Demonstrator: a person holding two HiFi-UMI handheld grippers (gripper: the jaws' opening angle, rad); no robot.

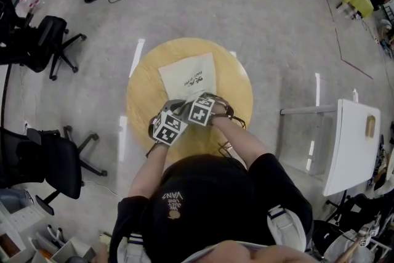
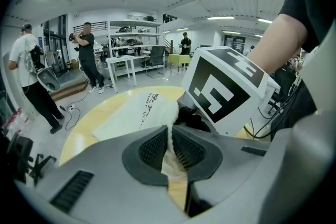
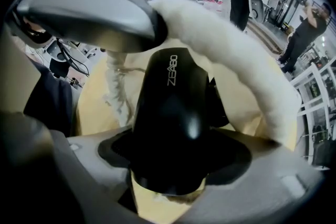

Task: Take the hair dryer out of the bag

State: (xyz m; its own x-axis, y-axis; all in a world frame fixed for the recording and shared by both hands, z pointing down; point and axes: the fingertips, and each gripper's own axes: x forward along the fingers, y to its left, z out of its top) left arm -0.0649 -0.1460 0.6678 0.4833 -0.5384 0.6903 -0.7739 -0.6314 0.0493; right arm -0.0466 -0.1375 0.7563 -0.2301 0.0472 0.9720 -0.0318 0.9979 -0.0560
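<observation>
A white cloth bag [image 1: 189, 76] lies on the round wooden table [image 1: 138, 101]. My left gripper [image 2: 170, 147] is shut on the bag's near edge [image 2: 169, 160], which shows pinched between the two pads. The black hair dryer [image 3: 176, 97] stands in the bag's mouth, with the fuzzy white rim [image 3: 231, 50] arching over it. My right gripper [image 3: 173, 160] points steeply down and is shut on the hair dryer's body. In the head view both marker cubes [image 1: 184, 119] sit close together at the bag's near end, and they hide the jaws and the dryer.
Black cables [image 1: 237, 122] trail off the table's near right side. Two black office chairs [image 1: 46, 40] [image 1: 49, 163] stand to the left and a white table [image 1: 354, 138] to the right. People [image 2: 89, 55] stand farther off in the room.
</observation>
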